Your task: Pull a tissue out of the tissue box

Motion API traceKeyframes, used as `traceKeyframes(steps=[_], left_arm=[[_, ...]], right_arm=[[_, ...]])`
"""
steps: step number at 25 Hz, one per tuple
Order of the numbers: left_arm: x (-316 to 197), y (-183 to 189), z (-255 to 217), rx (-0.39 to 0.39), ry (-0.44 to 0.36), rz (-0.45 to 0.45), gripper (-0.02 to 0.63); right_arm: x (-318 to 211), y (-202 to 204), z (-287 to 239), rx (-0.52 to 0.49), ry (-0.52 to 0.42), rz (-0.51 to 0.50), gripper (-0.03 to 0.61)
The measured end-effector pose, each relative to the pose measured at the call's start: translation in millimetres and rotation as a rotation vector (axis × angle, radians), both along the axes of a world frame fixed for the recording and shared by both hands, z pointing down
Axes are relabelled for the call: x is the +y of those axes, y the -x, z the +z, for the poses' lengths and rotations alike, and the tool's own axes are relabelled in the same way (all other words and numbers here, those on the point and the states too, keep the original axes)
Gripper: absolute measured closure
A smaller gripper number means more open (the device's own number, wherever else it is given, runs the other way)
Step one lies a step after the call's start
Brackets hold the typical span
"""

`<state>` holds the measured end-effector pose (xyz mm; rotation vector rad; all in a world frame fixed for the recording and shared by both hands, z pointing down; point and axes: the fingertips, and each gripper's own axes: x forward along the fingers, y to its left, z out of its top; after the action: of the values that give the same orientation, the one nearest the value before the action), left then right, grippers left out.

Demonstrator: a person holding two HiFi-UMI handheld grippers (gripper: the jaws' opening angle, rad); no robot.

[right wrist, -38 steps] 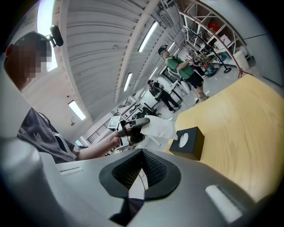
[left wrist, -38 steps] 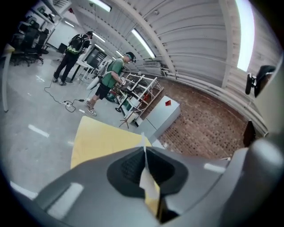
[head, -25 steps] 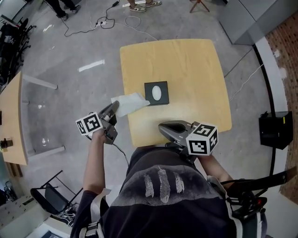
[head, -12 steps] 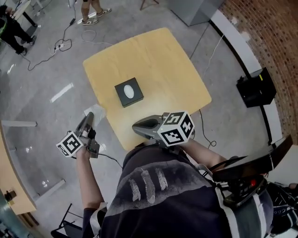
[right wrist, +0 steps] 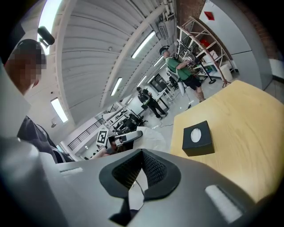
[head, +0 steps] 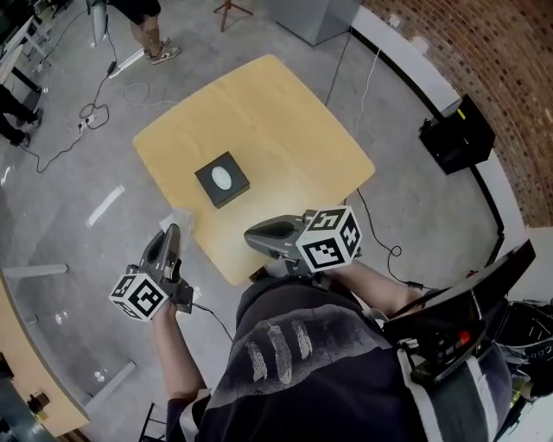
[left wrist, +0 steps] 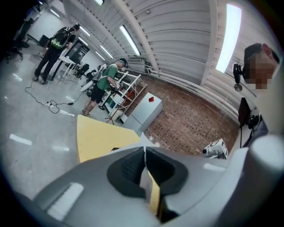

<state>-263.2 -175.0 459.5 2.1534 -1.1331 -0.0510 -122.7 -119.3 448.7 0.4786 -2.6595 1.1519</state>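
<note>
The black tissue box [head: 222, 179] sits on the yellow table [head: 285, 121], a white oval of tissue showing in its top slot. My left gripper [head: 170, 231] hangs off the table's left edge, shut on a white tissue [head: 180, 218] that is clear of the box. In the left gripper view a pale strip of tissue [left wrist: 143, 179] is pinched between the closed pads of that gripper [left wrist: 145, 148]. My right gripper [head: 251, 235] hovers over the table's near edge, shut and holding nothing. From the right gripper view the box [right wrist: 197, 137] lies ahead, with the left gripper [right wrist: 122, 138] and the tissue [right wrist: 153, 137] to its left.
A black case [head: 449, 129] stands on the floor right of the table, near a brick wall. Cables [head: 95, 108] trail over the grey floor at the far left, where people stand. A second wooden table [head: 34, 371] edges the lower left, and a grey cabinet [head: 311, 17] stands beyond the table.
The tissue, stretched from the box's slot a second ago, has come free. My left gripper has carried it up and off past the table's left edge. The head view has swung.
</note>
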Motion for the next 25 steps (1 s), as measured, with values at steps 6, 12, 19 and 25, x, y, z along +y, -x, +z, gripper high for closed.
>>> traceKeyframes(steps=[6, 12, 19, 25], left_arm=[[13.9, -33.9, -19.1, -0.033, -0.049, -0.011, 0.612], [33.2, -75.7, -43.4, -0.071, -0.072, -0.014, 0.612], [69.4, -141.8, -86.4, -0.078, -0.142, 0.027, 0.612], [99.3, -176.7, -81.9, -0.154, -0.103, -0.015, 0.612]], right_arm=[[2.8, -31.8, -11.8, -0.038, -0.062, -0.007, 0.580], [5.4, -55.3, -26.8, -0.125, -0.089, -0.035, 0.580], [23.3, -99.2, -36.5, -0.185, -0.097, -0.062, 0.580], [45.0, -132.1, -17.3, -0.272, 0.013, -0.133, 0.580]])
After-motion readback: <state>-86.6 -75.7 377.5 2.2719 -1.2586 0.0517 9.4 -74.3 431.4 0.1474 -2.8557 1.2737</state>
